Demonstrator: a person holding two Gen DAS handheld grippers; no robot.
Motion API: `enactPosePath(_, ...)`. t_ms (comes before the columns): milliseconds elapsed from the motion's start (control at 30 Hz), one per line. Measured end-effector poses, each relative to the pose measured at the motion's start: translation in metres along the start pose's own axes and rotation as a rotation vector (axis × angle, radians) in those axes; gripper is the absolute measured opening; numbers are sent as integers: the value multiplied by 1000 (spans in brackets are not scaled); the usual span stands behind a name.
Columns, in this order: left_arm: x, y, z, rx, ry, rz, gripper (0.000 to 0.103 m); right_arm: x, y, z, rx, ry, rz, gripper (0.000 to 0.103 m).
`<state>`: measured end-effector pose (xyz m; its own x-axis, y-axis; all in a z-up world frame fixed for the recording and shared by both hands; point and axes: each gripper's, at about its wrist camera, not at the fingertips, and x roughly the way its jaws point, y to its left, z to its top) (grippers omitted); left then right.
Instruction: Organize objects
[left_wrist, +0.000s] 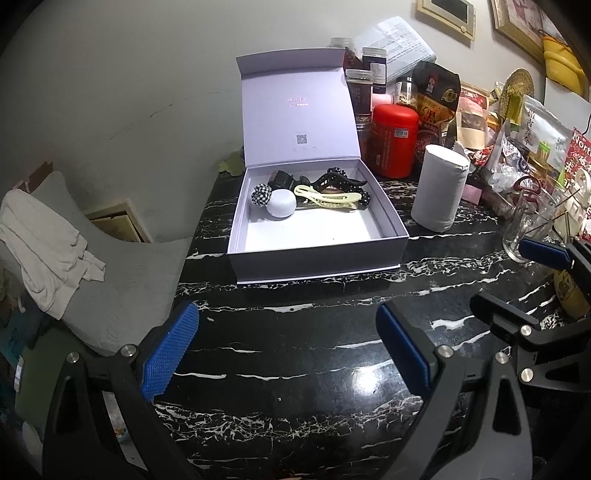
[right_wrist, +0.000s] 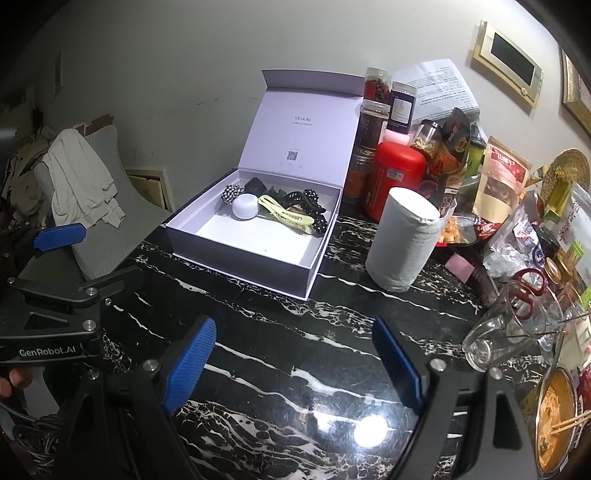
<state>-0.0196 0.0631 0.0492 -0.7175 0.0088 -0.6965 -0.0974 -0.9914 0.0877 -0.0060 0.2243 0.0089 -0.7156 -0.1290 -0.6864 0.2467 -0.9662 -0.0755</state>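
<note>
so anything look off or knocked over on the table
Yes: a clear glass lies tipped on its side at the cluttered right edge of the marble table. The open box of hair clips looks tidy.

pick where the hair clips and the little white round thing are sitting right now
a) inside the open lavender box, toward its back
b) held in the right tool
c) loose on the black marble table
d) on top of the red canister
a: the cream hair clip and the white round thing lie inside the open lavender box, bunched near its hinged lid, and both tools hang open and empty over the table.
</note>
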Motion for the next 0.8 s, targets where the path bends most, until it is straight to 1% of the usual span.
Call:
enactPosePath(433,4,0,-2,-15,21,-19,97,3,-3,-3,3,17,2,88)
enactPosePath(533,4,-1,-2,-8,21,-7,97,4,-3,-4,6,20,3,88)
enactPosePath(800,5,-2,-4,-11,23,-9,97,5,-3,-5,10,22,5,88)
